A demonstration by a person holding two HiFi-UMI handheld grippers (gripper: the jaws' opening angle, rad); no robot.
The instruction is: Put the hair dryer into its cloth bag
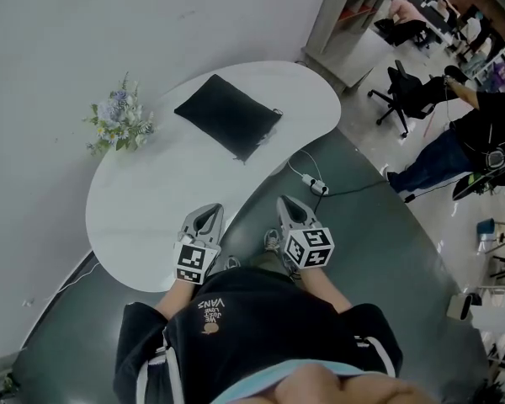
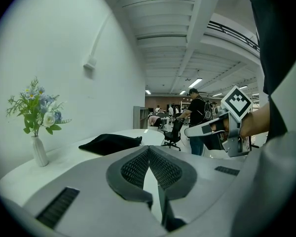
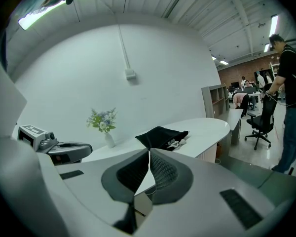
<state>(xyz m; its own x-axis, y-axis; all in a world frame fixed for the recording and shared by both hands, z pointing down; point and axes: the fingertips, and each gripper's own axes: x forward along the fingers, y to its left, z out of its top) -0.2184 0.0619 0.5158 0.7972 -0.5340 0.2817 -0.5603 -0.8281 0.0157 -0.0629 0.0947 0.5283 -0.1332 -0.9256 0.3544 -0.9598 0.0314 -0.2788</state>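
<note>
Left tongs (image 1: 207, 215) and right tongs (image 1: 288, 209), both closed on nothing, hang side by side at the bench's (image 1: 151, 194) near edge, seemingly idle, with the cloth bag (image 1: 228, 114) well ahead and no hair dryer showing outside it.

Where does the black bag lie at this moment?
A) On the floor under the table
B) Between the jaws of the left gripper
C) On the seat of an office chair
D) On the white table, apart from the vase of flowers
D: the black bag lies flat on the white table, and the vase of flowers stands off to its side without touching it.
</note>
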